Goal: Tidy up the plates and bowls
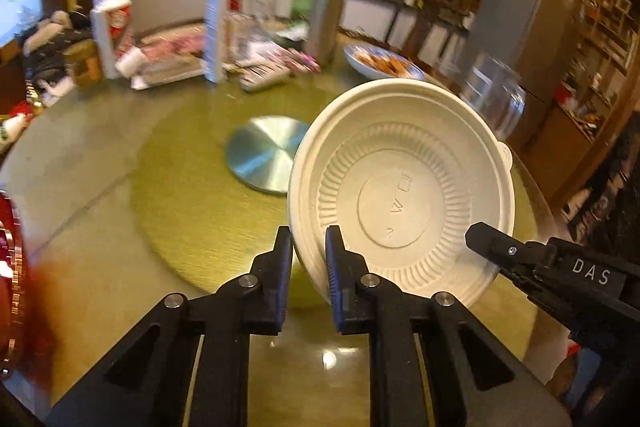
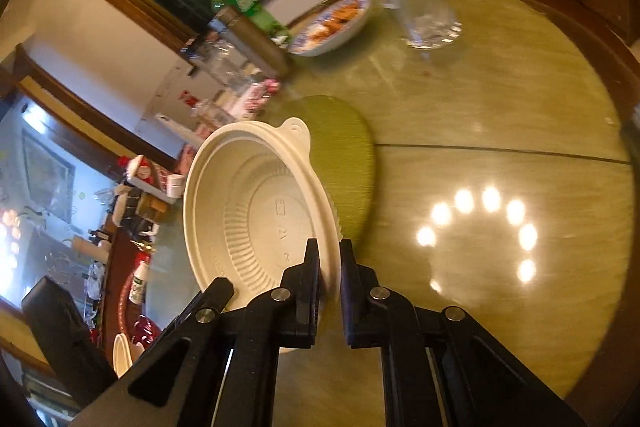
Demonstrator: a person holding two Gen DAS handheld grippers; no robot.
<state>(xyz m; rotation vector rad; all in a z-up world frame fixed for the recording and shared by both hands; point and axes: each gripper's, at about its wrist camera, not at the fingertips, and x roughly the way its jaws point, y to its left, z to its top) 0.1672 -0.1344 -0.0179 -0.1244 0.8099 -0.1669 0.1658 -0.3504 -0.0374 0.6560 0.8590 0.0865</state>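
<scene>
A white ribbed disposable bowl is held tilted above the green table, its inside facing both cameras. My left gripper is shut on its lower left rim, one finger inside and one outside. My right gripper reaches in from the right and meets the opposite rim. In the right wrist view the same bowl stands on edge with a small tab at its top, and my right gripper is shut on the rim. There the left gripper shows at the lower left edge of the bowl.
A round metal disc lies on a green round mat behind the bowl. A plate of food and a clear glass jar stand further back. Bottles, boxes and packets crowd the far side. A red object is at the left edge.
</scene>
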